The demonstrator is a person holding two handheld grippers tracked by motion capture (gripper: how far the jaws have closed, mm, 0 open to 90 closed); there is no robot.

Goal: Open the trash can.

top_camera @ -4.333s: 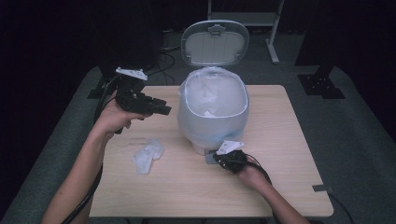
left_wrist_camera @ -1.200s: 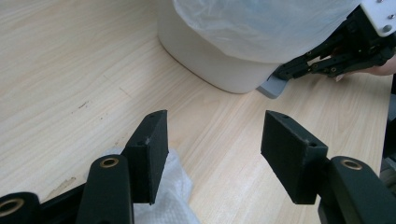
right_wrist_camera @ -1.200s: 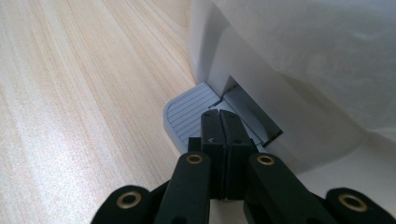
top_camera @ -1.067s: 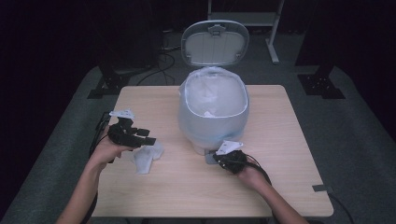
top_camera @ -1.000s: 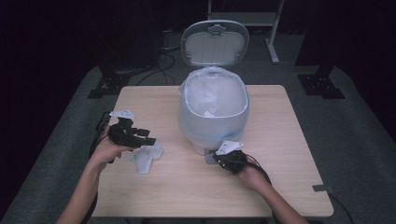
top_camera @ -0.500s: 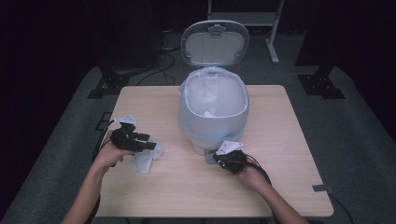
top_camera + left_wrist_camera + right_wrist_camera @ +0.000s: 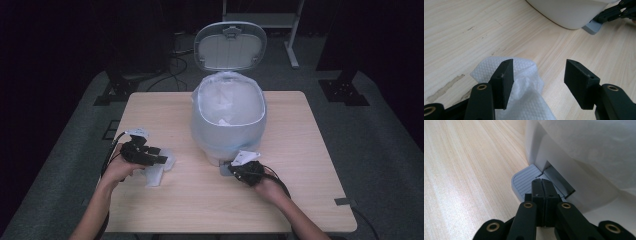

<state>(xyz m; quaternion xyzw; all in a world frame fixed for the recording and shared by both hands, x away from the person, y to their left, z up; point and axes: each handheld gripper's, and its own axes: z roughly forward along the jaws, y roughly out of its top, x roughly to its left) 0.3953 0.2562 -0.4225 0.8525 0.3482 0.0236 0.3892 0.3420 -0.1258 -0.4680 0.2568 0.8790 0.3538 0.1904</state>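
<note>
Tissue [image 7: 524,82] lies crumpled on the tabletop [image 7: 310,150] to the left of the pedal bin [image 7: 228,120], whose lid [image 7: 230,46] stands raised behind its plastic-lined mouth. At the bin's foot the right gripper [image 7: 541,185], jaws clenched together with nothing between them, presses their tips on the grey ribbed pedal [image 7: 525,182], apparently keeping the lid up. Left of the bin, the left gripper [image 7: 539,75] hangs just over the tissue with its jaws released and standing apart; one pad is over the paper's folded edge, the other over bare wood. Closing from this offset could pinch only a loose corner, so the sheet might unfold, drag or slip free on the way to the bin; and any easing of the right gripper's pressure on the pedal could drop the lid before the paper arrives. The high view takes in the whole scene, both hands, the open lid and a scrap of paper [image 7: 223,121] already inside the liner, yet hides the gap between the jaws and the tissue under the left hand [image 7: 120,170]. The left gripper view supplies that detail, while the right gripper view alone makes plain the contact with the pedal.
</note>
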